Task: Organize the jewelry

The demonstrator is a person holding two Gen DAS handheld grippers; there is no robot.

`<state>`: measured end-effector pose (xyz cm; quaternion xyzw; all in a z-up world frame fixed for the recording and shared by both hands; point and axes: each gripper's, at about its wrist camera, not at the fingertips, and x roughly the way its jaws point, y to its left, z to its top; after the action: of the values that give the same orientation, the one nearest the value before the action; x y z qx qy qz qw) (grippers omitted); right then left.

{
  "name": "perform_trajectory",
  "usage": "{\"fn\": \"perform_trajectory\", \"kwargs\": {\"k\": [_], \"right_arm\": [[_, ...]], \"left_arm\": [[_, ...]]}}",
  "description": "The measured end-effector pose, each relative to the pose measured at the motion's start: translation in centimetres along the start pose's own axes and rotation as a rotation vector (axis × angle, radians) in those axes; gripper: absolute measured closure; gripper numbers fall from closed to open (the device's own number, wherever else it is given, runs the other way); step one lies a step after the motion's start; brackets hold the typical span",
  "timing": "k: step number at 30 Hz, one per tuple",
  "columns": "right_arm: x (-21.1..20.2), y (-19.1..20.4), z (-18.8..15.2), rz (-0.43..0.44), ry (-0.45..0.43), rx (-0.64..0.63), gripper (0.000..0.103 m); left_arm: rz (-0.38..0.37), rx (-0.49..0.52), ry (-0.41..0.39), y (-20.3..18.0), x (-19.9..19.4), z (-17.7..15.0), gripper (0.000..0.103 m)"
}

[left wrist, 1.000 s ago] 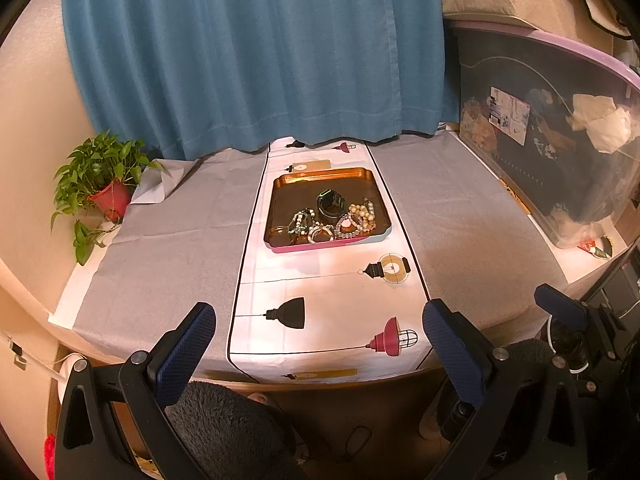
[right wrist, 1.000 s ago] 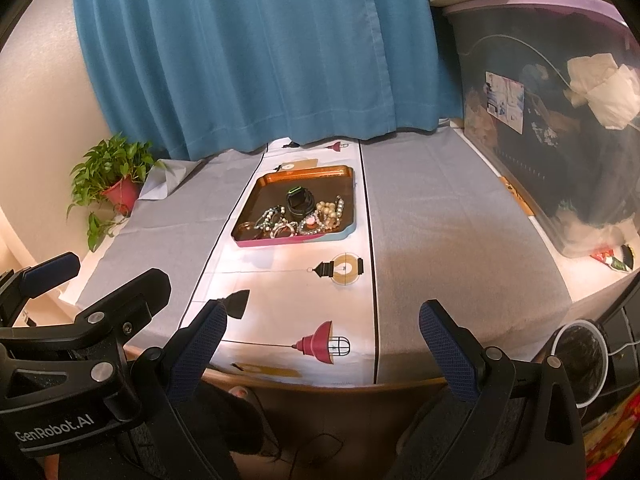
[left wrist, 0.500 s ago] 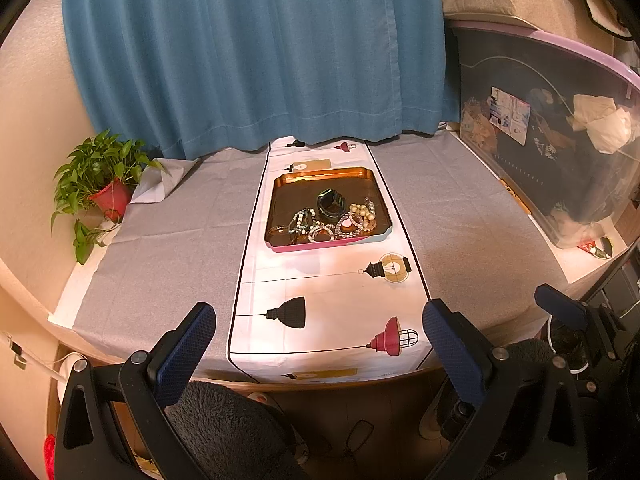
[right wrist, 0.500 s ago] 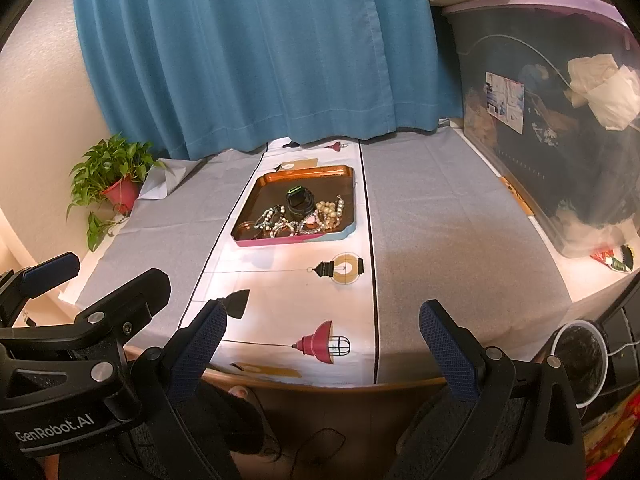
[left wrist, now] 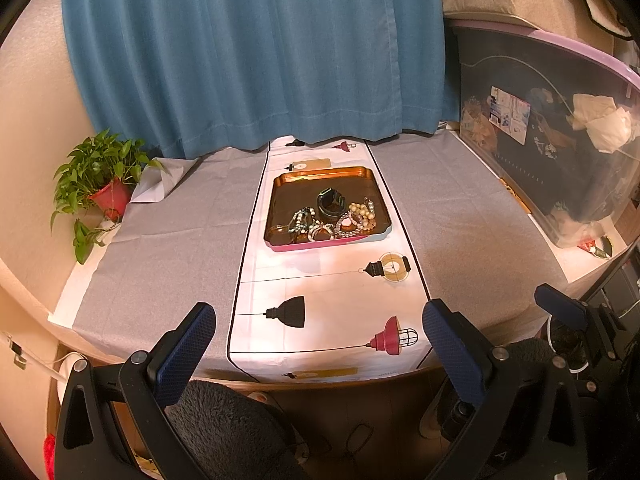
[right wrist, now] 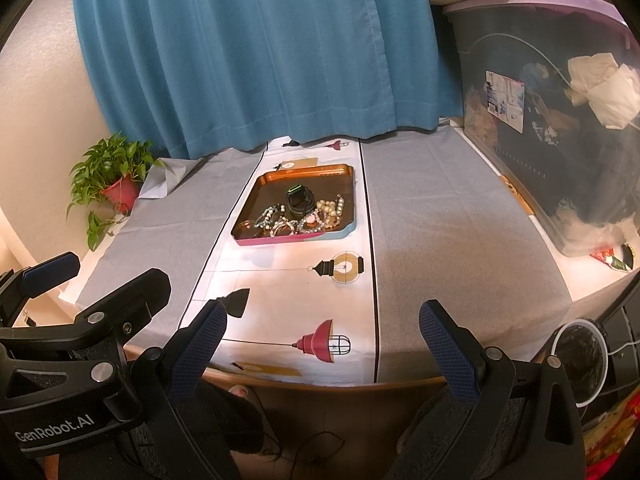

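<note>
An orange tray (left wrist: 320,174) (right wrist: 316,170) with a pink front edge sits on the white runner (left wrist: 332,304) at mid-table. Inside lie a black watch (left wrist: 331,203) (right wrist: 299,199), a cream bead bracelet (left wrist: 362,213) (right wrist: 330,210) and several other beaded bracelets (left wrist: 310,226) (right wrist: 280,224) heaped along the near side. My left gripper (left wrist: 320,340) hangs open over the table's front edge, well short of the tray. My right gripper (right wrist: 322,336) is open too, beside it at the same edge. Both are empty.
A potted plant (left wrist: 102,184) stands at the table's left edge. A large clear storage bin (left wrist: 560,152) lines the right side. A blue curtain (left wrist: 256,52) hangs behind. Grey cloth (right wrist: 440,240) covers both sides of the runner. A white round object (right wrist: 580,360) sits low right.
</note>
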<state>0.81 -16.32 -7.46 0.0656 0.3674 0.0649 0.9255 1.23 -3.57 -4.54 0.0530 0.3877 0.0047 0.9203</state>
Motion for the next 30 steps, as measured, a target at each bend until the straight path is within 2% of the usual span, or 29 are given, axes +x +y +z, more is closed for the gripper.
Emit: {"fn": "perform_trajectory", "kwargs": {"k": [30], "right_arm": [[0.05, 0.25, -0.31, 0.004, 0.003, 0.007, 0.006]], "left_arm": [[0.006, -0.005, -0.004, 0.12, 0.02, 0.18, 0.000]]}}
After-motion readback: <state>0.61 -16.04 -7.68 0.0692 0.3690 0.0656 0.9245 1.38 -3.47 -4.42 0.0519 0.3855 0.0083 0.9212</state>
